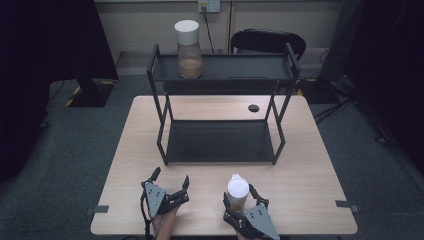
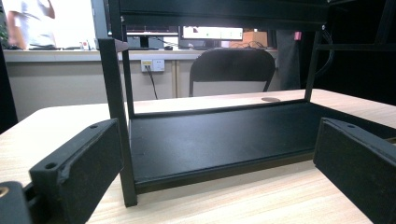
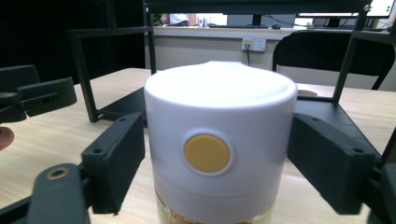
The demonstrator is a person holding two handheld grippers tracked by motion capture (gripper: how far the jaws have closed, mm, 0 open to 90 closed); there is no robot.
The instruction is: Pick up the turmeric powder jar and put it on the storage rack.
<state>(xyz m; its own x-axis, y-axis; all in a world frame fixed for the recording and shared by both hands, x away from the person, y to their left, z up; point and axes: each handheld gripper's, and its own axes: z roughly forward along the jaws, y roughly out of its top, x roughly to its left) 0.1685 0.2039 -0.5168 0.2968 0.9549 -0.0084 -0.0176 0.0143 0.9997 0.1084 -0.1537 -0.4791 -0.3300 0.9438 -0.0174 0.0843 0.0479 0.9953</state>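
High view: a white-lidded jar stands near the table's front edge, between the jaws of the right tongs. The left tongs rest beside it, spread wide, holding nothing. A black shelf rack stands behind (a second jar on its top shelf).

Left gripper view: jaws wide apart, facing the rack.

Right gripper view: both pads sit against the lid's sides.
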